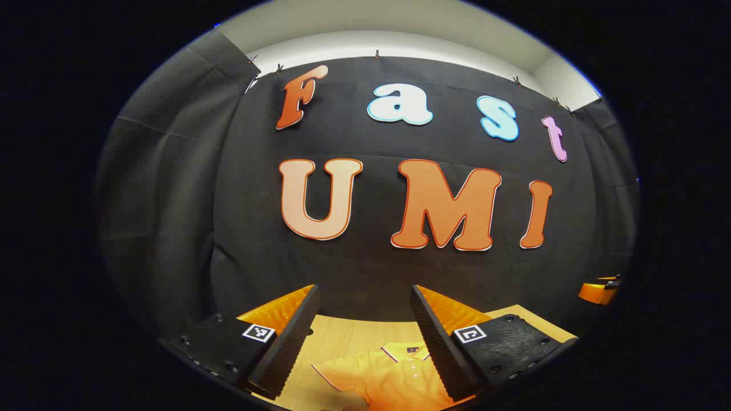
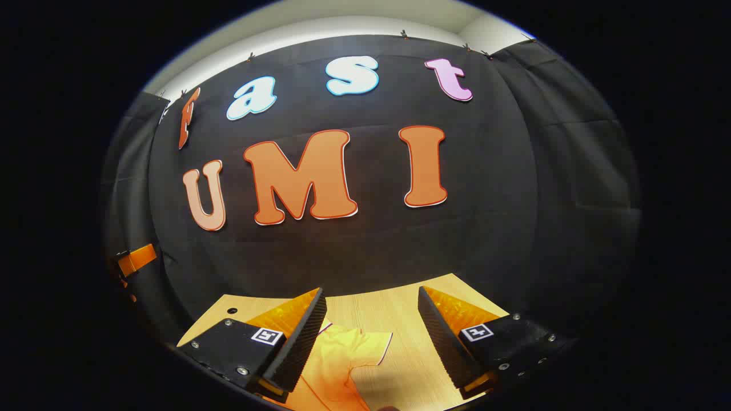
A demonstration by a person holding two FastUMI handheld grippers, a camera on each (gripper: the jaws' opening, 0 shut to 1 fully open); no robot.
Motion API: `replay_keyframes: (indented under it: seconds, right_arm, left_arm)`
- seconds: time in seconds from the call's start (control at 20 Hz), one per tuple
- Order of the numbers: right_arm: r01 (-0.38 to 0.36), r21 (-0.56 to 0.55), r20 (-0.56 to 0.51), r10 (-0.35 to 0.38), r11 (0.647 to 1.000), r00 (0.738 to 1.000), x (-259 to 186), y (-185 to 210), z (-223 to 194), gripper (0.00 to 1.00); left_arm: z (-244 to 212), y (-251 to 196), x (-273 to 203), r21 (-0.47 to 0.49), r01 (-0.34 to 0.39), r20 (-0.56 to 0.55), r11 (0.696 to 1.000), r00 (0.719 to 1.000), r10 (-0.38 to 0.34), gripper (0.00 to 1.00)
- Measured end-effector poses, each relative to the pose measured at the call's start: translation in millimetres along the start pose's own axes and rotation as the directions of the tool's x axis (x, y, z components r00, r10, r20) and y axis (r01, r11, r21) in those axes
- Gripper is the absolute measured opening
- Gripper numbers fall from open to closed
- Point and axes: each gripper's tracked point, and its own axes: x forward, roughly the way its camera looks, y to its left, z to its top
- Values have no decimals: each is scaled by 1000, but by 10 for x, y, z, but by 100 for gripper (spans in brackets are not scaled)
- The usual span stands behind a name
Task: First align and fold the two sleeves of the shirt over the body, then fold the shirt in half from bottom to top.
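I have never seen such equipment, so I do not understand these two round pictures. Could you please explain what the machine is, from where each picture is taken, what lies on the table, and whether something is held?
There is no robot here. A person holds a two-finger gripper in each hand, and a wide-angle camera rides on each one, looking forward along its fingers.

The left gripper view shows the left gripper at the bottom, fingers spread apart. The right gripper view shows the right gripper, also open.

Below them lies an orange short-sleeved polo shirt on a light wooden table. In the left gripper view you see its collar and one sleeve; in the right gripper view, its other sleeve.

Nothing is held. Both grippers are above the shirt, and no sleeve is folded yet.
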Motion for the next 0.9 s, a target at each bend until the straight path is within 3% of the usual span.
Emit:
replay_keyframes:
  seconds: [0.35, 0.9]
  right_arm:
    - [-20, -7, 2, 20, 1000, 1000, 9, 130, 9, 98]
    - [-5, -13, 9, 5, 1000, 1000, -32, 3, 29, 98]
  left_arm:
    - [-28, 140, -41, 16, -23, -3, 1000, 1000, 23, 98]
    - [-46, 83, -101, 25, -36, 0, 999, 999, 36, 98]
